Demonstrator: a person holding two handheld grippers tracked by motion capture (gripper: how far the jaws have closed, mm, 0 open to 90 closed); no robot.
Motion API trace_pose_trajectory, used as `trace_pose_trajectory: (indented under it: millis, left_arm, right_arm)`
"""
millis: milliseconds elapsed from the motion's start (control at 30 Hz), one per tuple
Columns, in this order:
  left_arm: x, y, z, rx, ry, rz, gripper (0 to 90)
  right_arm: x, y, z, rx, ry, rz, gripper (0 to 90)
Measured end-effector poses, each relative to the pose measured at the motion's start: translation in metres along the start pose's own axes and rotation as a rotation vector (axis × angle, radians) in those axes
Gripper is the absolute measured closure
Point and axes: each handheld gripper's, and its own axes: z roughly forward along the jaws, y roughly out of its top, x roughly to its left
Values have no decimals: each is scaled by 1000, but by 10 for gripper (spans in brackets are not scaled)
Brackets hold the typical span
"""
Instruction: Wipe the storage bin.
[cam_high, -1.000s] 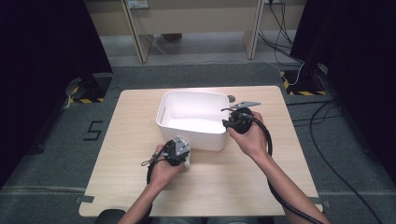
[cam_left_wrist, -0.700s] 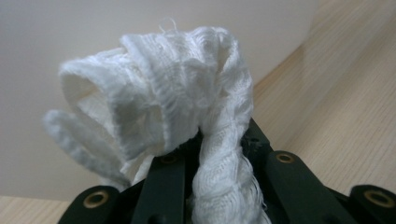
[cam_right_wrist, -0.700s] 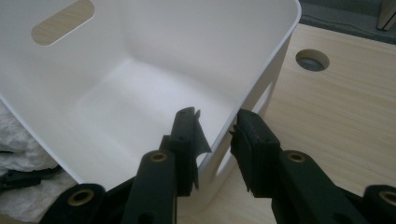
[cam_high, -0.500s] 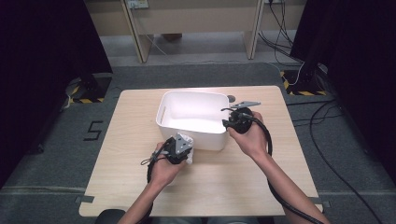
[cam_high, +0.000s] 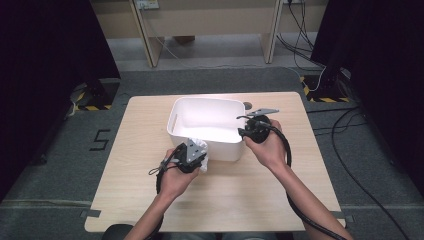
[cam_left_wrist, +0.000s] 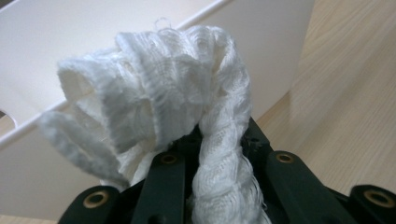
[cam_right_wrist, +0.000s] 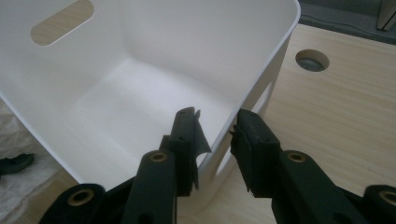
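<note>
A white plastic bin (cam_high: 176, 120) stands at the middle back of the wooden table (cam_high: 240, 195). My left gripper (cam_high: 196, 151) sits against the bin's near wall (cam_left_wrist: 266, 51), shut on a bunched white cloth (cam_high: 201, 145). The cloth (cam_left_wrist: 154, 93) bulges up out of the jaws, level with the bin's rim. My right gripper (cam_high: 245, 131) is at the bin's right wall. In the right gripper view its jaws straddle that wall (cam_right_wrist: 261, 79) beside the handle slot, shut on the rim (cam_right_wrist: 215, 137). The bin's inside (cam_right_wrist: 140, 93) holds nothing.
A round cable hole (cam_high: 248, 105) lies in the table just behind the bin's right corner, also (cam_right_wrist: 312, 59). Bare wood spreads in front of and to both sides of the bin. Desk legs and cables stand on the grey floor beyond the table.
My left gripper has shifted a little forward and right with the cloth, closer to the bin's near wall. The right gripper and the bin have stayed put.
</note>
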Motion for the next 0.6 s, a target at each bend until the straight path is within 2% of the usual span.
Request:
trace_pose_trajectory:
  millis: [600]
  left_arm:
    - [-4,1,4,5,1,13,750]
  right_arm:
    - [0,0,0,-1,0,0,697]
